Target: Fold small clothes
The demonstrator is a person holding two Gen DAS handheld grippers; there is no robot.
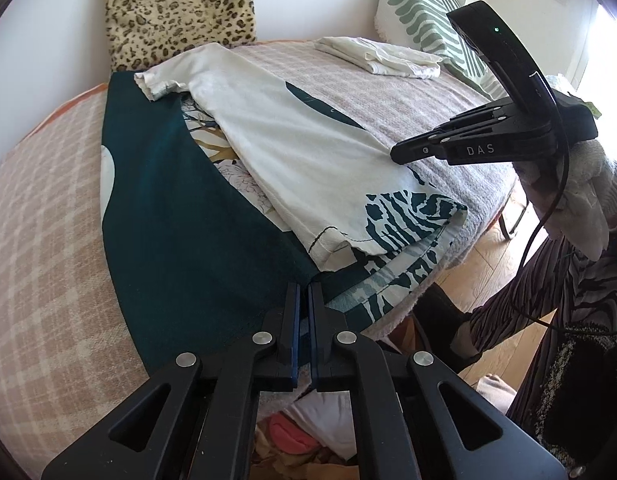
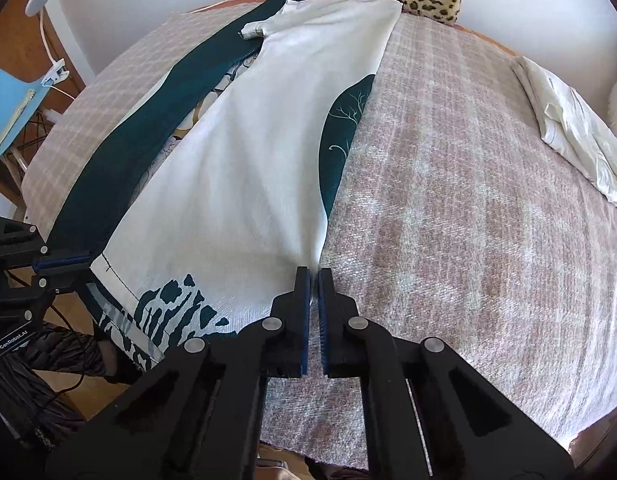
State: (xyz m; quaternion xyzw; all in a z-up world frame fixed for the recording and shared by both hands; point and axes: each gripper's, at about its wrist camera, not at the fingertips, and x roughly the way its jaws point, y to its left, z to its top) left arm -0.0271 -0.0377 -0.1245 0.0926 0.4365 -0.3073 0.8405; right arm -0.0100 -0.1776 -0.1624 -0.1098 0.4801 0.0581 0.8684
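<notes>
My shirt (image 2: 236,168) lies on the bed (image 2: 468,200), one side folded in. My left gripper (image 1: 304,292) and right gripper (image 2: 314,276) each pinch its hem. Further folds remain; one folded cloth (image 2: 568,128) sits aside.

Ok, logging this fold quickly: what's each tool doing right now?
Left tool: closed on the near hem of the teal printed garment.
Right tool: closed, pinching the garment's folded white edge.
</notes>
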